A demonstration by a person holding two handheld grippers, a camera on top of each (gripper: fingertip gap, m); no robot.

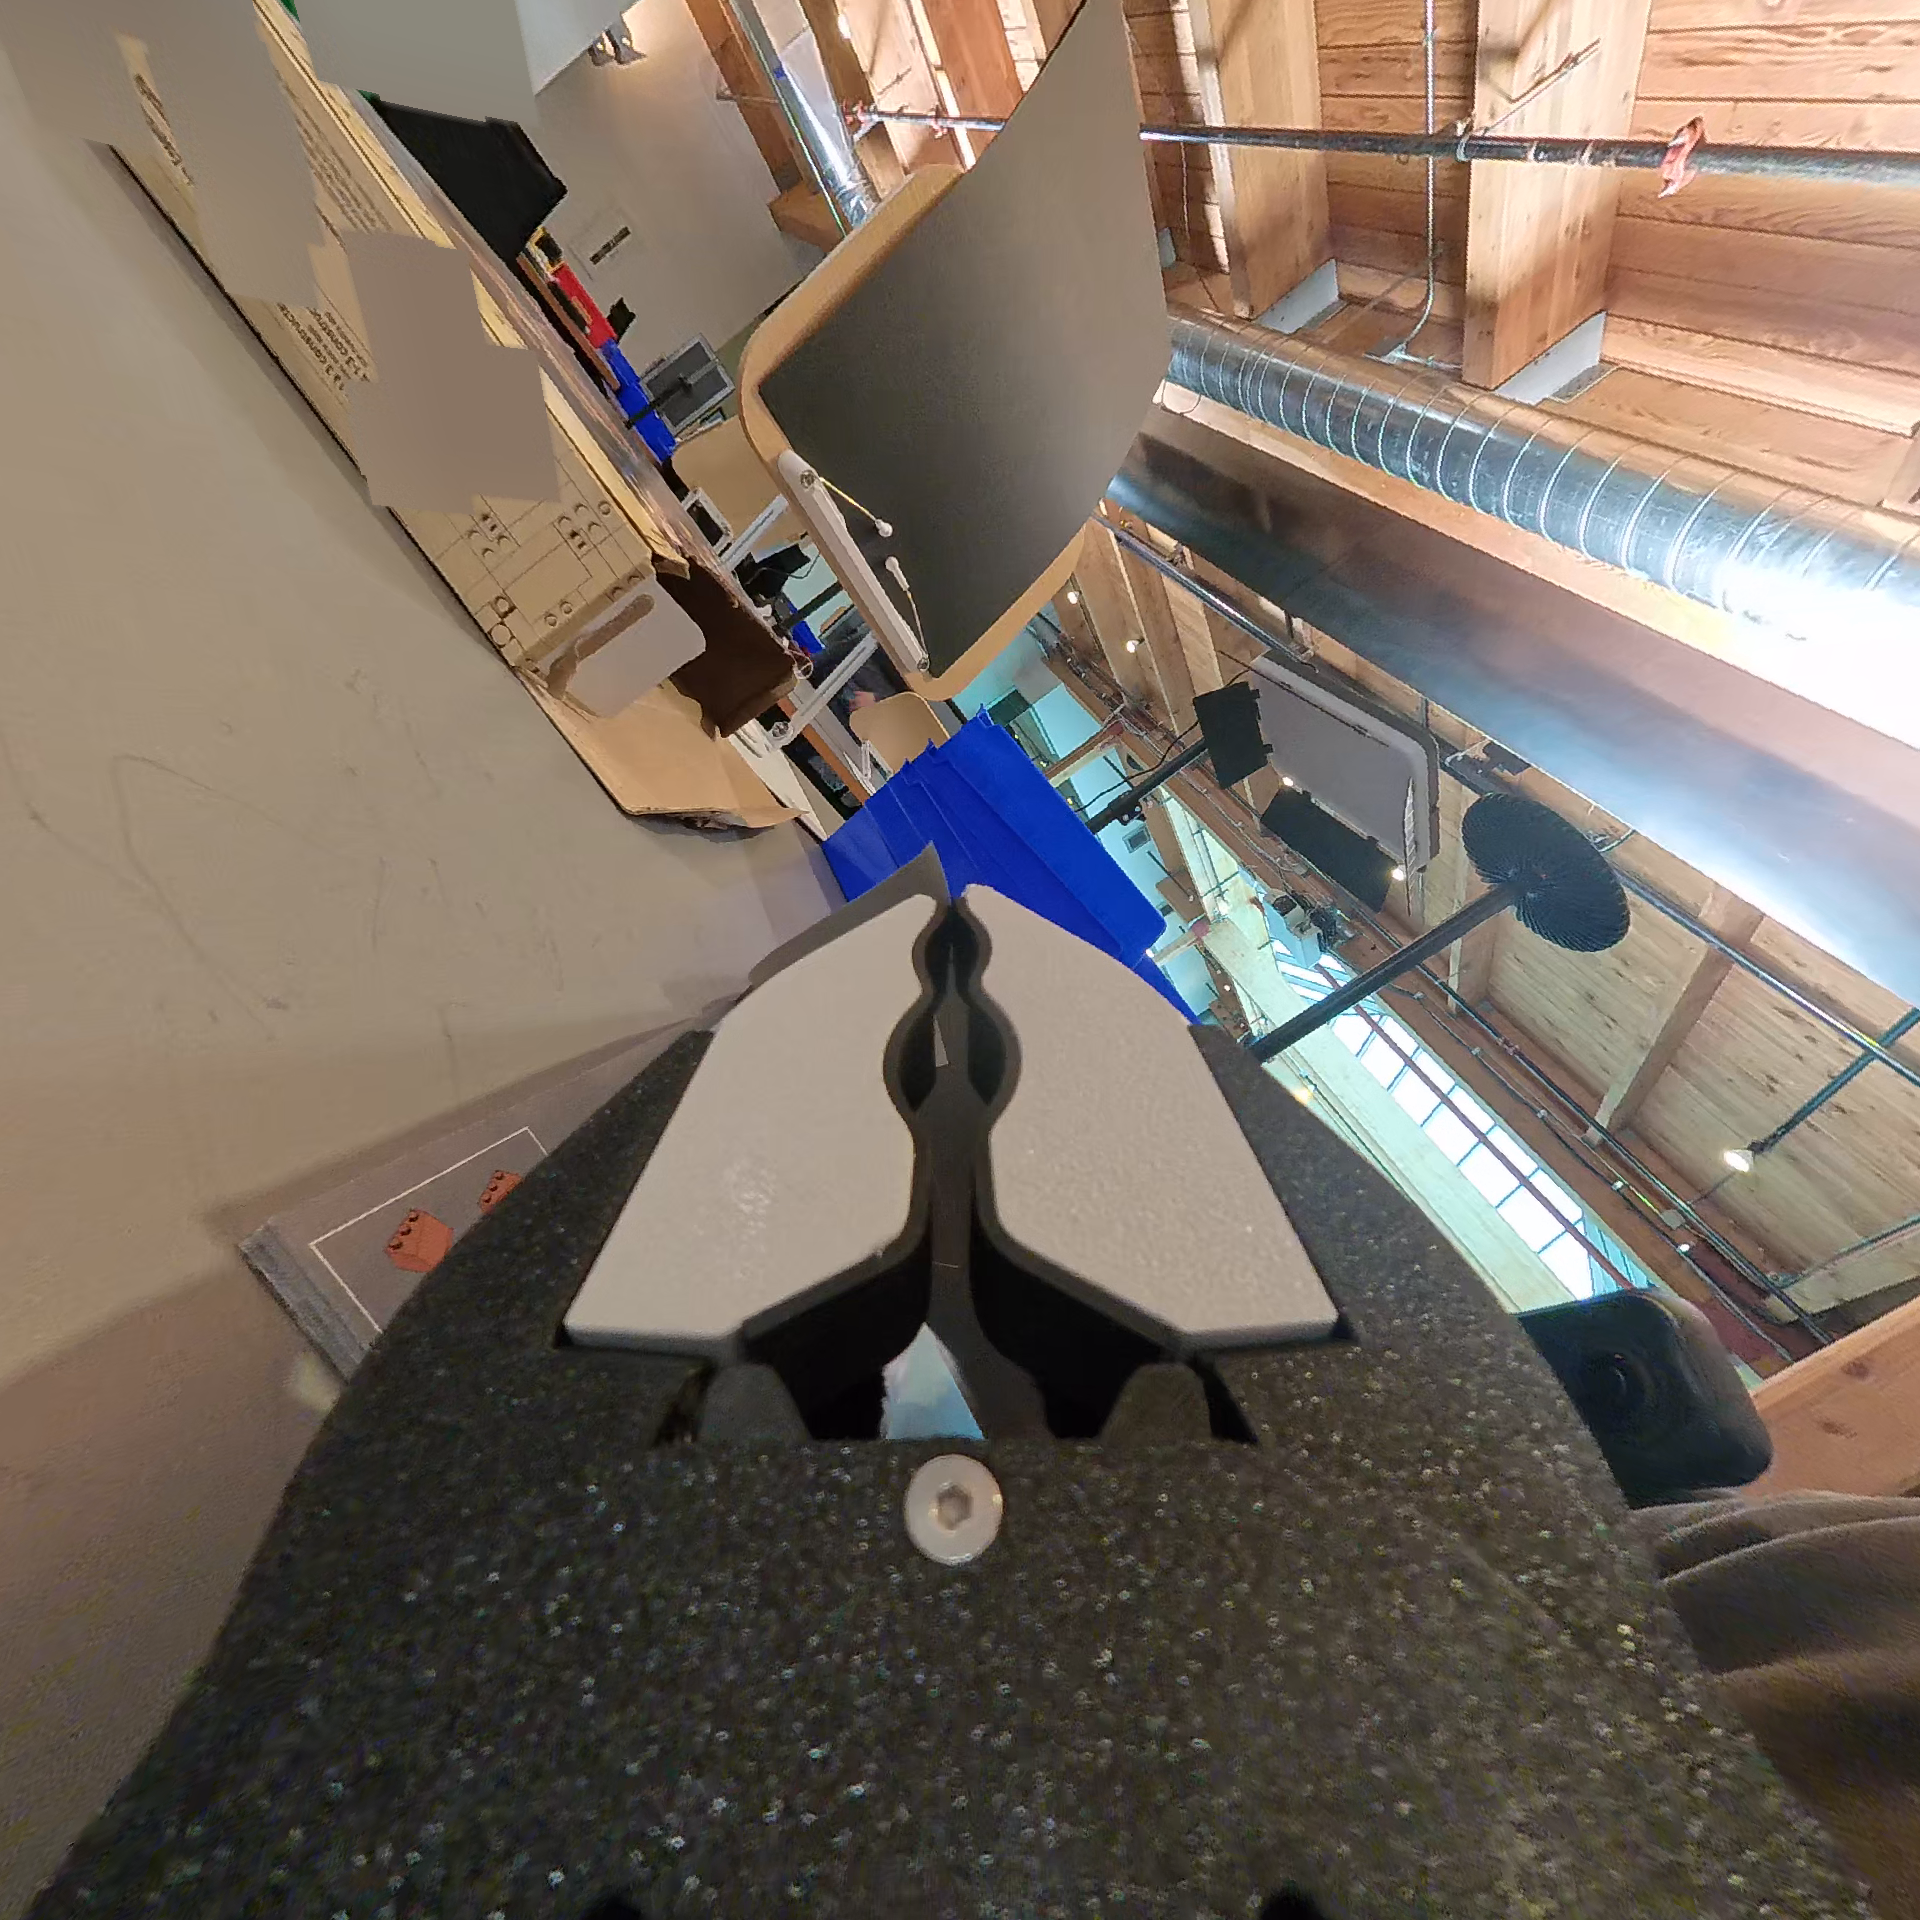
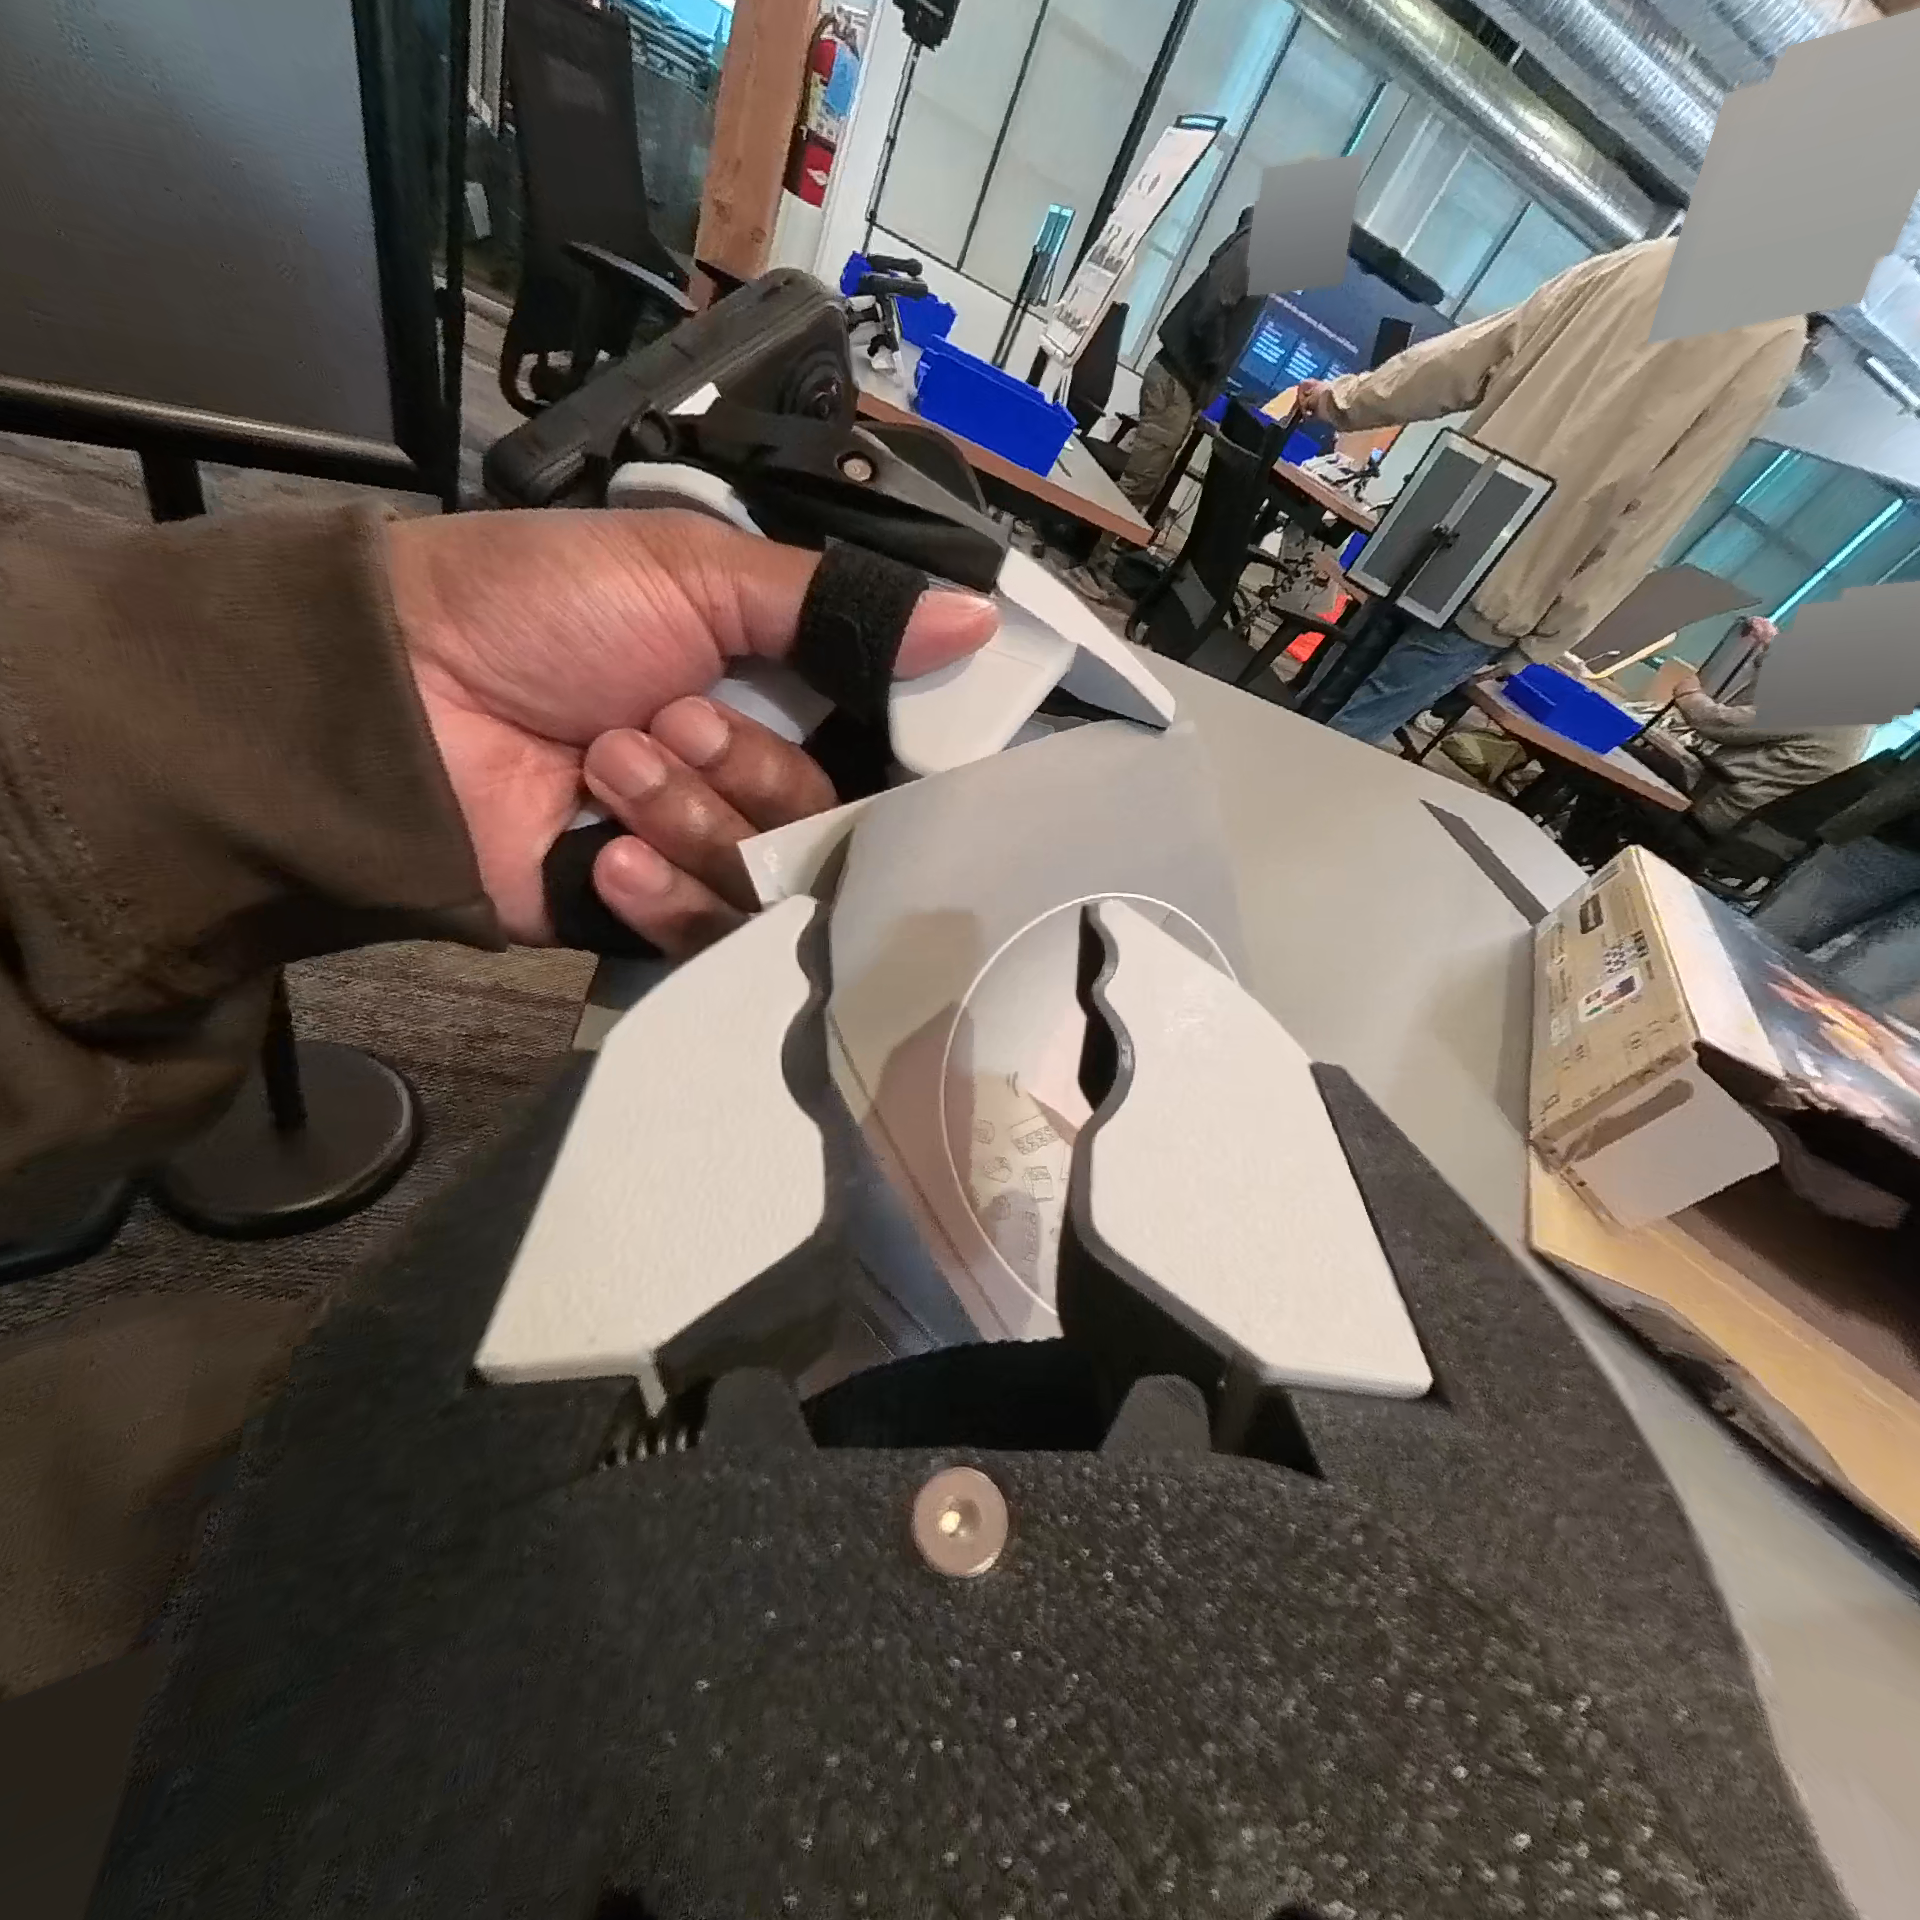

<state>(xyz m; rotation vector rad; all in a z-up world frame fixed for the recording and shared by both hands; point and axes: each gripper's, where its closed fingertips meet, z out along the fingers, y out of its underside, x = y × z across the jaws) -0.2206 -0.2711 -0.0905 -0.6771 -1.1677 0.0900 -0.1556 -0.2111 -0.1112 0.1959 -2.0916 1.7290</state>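
The left gripper (image 1: 951,914) is clenched on nothing, tilted up over the grey table (image 1: 260,831) toward a blue bin (image 1: 997,831). The right gripper (image 2: 951,925) gapes above a white round disc (image 2: 1013,1122); a cardboard box (image 2: 1621,1029) lies nearby.

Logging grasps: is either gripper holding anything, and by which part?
Neither. The left gripper is shut on nothing; the right gripper is open above the grey table.
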